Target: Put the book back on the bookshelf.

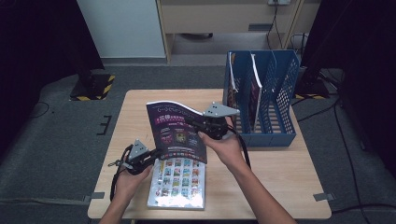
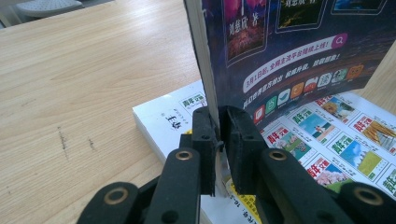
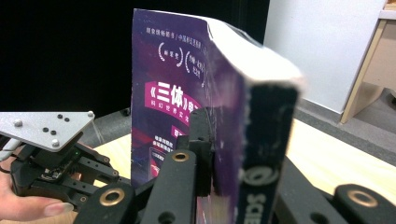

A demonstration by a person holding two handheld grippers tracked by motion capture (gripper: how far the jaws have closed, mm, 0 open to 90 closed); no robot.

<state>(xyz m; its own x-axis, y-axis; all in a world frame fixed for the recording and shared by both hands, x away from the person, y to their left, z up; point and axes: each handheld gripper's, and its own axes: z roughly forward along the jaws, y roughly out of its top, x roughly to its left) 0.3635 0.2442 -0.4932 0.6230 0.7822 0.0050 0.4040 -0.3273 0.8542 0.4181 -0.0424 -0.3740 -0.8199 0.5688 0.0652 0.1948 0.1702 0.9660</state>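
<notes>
A purple magazine point(image 1: 177, 130) is held upright and tilted above the table between my two grippers. My left gripper point(image 1: 156, 154) is shut on its lower left corner; in the left gripper view the jaws point(image 2: 219, 135) pinch the thin edge of the purple magazine point(image 2: 289, 46). My right gripper point(image 1: 200, 127) is shut on its right edge, and the right gripper view has the jaws point(image 3: 229, 140) clamped on the thick purple magazine point(image 3: 177, 93). A second magazine point(image 1: 180, 182), white with small colourful pictures, lies flat on the table under it point(image 2: 345, 140).
A blue three-slot file rack point(image 1: 285, 93) stands at the table's back right, with a magazine point(image 1: 254, 93) upright in one slot. The wooden table point(image 1: 280, 177) has bare room to the right and at the left point(image 2: 70, 93). The left gripper's grey plate point(image 3: 46, 126) sits close by.
</notes>
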